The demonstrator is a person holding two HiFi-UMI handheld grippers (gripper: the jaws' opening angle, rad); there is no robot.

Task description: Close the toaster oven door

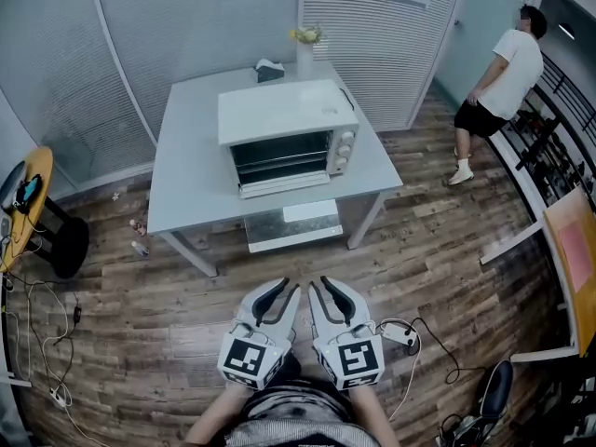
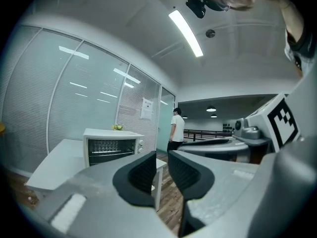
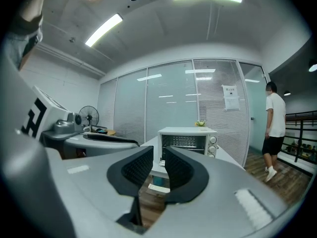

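A white toaster oven stands on the grey table well ahead of me. Its dark inside and rack show, and its door is folded down at the front. The oven also shows far off between the jaws in the left gripper view and the right gripper view. My left gripper and right gripper are held side by side low in front of me, over the wooden floor. Each stands open by a narrow gap, left and right, with nothing between the pads.
A clear box sits under the table's front edge. A vase of flowers and a tissue box stand behind the oven. A person stands at the back right. A round side table and cables lie left; a power strip lies right.
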